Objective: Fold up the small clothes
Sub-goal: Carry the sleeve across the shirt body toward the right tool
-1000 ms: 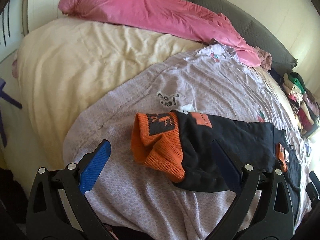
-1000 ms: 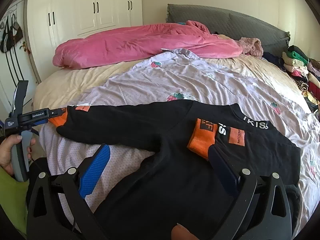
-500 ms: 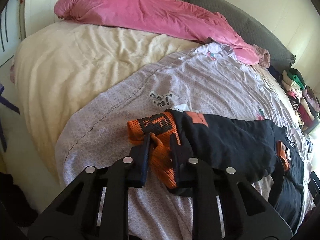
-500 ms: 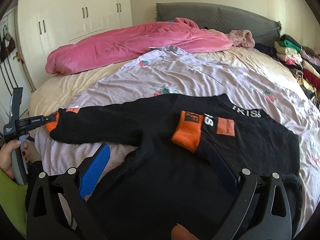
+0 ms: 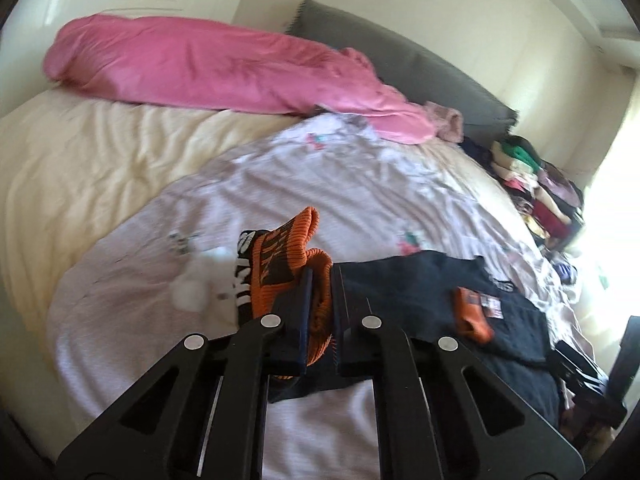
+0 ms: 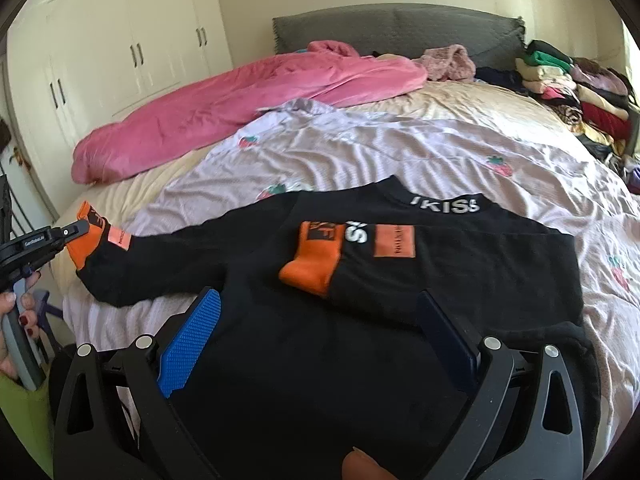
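Note:
A small black sweater (image 6: 400,280) with orange cuffs lies on a lilac strawberry-print sheet (image 6: 400,148). One sleeve is folded across the chest, its orange cuff (image 6: 316,260) near the middle. My left gripper (image 5: 320,280) is shut on the other sleeve's orange cuff (image 5: 288,248) and holds it lifted off the sheet; it also shows in the right wrist view (image 6: 76,232). My right gripper (image 6: 320,320) is open and empty, low over the sweater's hem.
A pink duvet (image 6: 240,100) and grey headboard cushion (image 6: 400,28) lie at the far end. A stack of folded clothes (image 6: 576,80) stands at the far right. White wardrobe doors (image 6: 120,52) stand left. Cream bedding (image 5: 100,160) borders the sheet.
My left gripper closed on the orange cuff and has lifted it, drawing the sleeve up. The right gripper stayed open and shifted slightly over the hem.

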The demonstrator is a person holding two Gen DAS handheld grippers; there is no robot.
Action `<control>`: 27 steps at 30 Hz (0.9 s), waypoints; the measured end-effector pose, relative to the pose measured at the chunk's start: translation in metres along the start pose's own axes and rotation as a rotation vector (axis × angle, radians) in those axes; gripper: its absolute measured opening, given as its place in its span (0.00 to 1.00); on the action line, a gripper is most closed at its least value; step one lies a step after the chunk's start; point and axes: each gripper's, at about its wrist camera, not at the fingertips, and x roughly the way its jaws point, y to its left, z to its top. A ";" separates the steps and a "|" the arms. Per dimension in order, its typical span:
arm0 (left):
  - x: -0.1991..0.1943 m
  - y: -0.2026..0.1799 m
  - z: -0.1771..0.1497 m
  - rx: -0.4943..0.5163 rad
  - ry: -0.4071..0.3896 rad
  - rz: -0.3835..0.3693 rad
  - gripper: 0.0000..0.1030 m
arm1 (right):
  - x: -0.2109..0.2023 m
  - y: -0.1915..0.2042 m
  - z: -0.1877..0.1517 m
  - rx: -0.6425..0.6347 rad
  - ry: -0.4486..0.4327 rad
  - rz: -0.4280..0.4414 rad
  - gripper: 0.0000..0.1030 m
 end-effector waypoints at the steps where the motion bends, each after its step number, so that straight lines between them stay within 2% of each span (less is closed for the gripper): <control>1: 0.001 -0.008 0.001 0.013 0.002 -0.017 0.03 | -0.003 -0.005 0.001 0.011 -0.008 -0.004 0.95; 7: 0.017 -0.071 0.001 0.099 0.038 -0.126 0.03 | -0.017 -0.034 0.005 0.073 -0.047 -0.034 0.95; 16: 0.051 -0.160 -0.018 0.208 0.122 -0.262 0.03 | -0.042 -0.085 0.011 0.177 -0.103 -0.127 0.95; 20: 0.065 -0.187 -0.029 0.247 0.164 -0.297 0.03 | -0.049 -0.098 0.010 0.208 -0.114 -0.133 0.95; 27: 0.093 -0.219 -0.046 0.245 0.249 -0.366 0.03 | -0.045 -0.105 0.008 0.213 -0.090 -0.131 0.95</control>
